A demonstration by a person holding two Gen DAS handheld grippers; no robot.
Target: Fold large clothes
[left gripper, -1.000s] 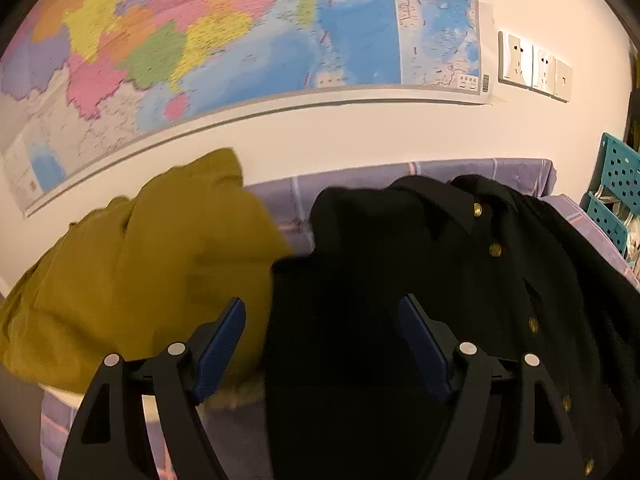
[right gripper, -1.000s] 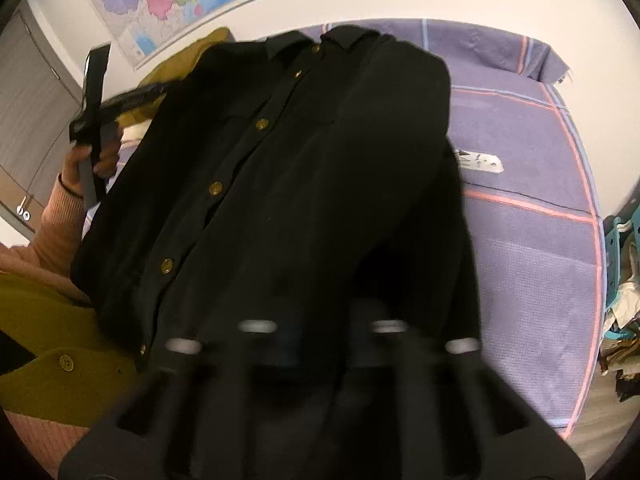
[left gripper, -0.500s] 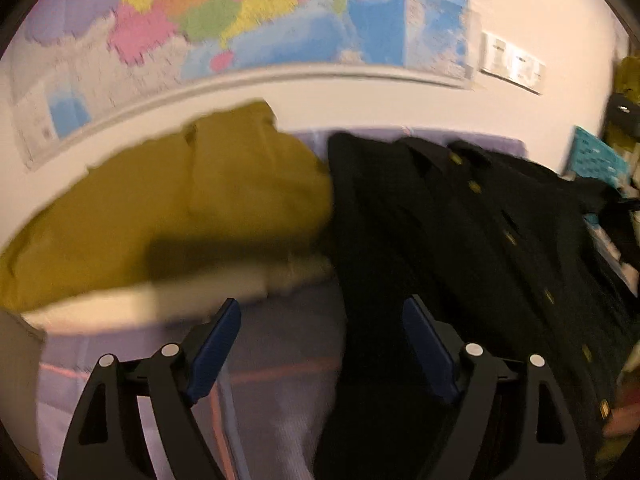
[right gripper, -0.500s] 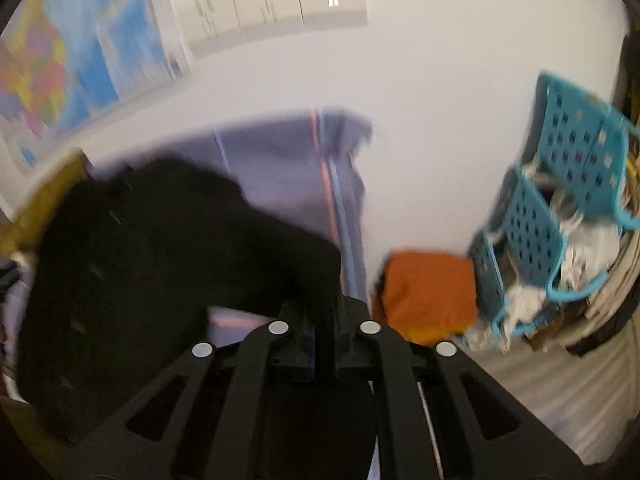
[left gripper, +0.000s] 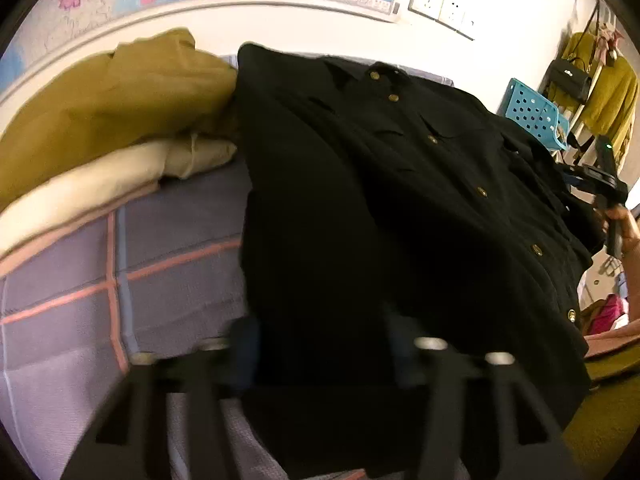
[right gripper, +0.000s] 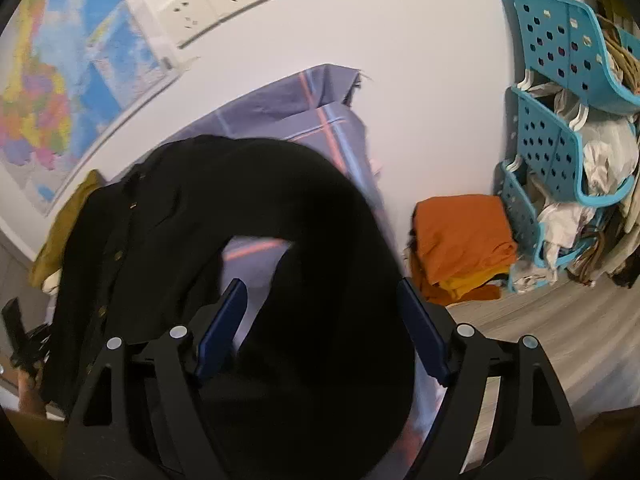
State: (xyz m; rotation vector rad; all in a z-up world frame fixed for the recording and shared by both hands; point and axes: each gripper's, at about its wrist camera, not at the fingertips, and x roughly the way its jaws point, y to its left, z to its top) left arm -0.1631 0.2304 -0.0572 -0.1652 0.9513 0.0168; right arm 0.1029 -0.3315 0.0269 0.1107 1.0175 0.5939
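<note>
Both hand-held grippers angle downward over the bed (left gripper: 168,240). The left hand-held gripper (left gripper: 320,344), blurred, has just been closing with the black button-front shirt (left gripper: 400,200) between its fingers; whether it pinches cannot be told. The right hand-held gripper (right gripper: 320,332) has just been opening, jaws spread wide, the shirt's sleeve (right gripper: 328,280) draped loose between. 3 turquoise baskets (right gripper: 548,148) stand by the wall.
</note>
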